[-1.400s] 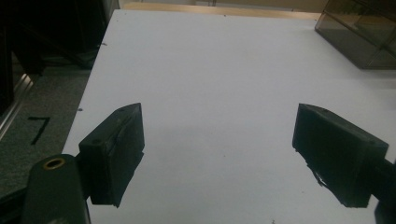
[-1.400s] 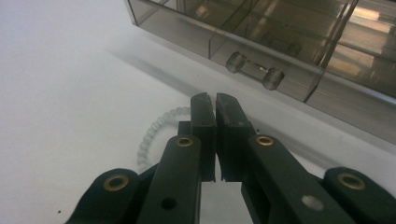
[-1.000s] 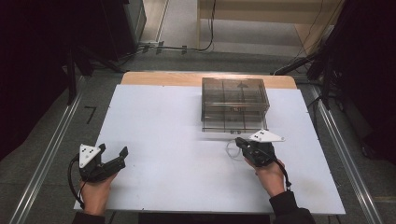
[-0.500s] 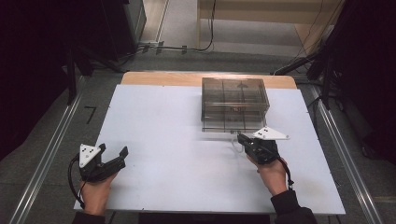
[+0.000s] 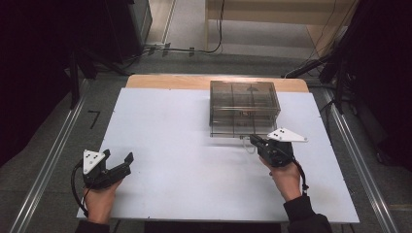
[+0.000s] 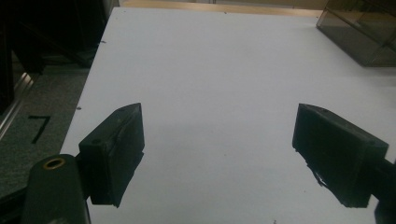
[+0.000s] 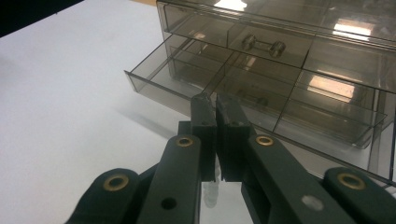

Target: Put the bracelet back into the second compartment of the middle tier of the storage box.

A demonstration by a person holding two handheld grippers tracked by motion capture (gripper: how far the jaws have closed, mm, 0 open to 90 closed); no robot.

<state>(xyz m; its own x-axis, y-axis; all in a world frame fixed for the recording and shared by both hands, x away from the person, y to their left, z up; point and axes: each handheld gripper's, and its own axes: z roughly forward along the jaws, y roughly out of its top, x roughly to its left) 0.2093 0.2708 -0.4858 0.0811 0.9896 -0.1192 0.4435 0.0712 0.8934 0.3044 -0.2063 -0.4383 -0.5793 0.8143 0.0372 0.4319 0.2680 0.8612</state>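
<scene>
Moving slightly toward the smoky drawer box [image 5: 244, 108], the right gripper [image 5: 256, 141] is pulling its bottom drawer [image 7: 252, 100] open, jaws pinched on the handle, while the left gripper [image 5: 118, 161] is resting wide open and empty; next calls for a straight, level pull.

One drawer cabinet [image 5: 244, 108], one open drawer [image 7: 243, 100], two hand-held grippers.

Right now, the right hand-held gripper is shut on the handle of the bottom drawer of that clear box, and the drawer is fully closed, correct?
Not quite. The bottom drawer is pulled partly out of the clear box, as the right gripper view shows. The right hand-held gripper is indeed shut on its handle.
</scene>
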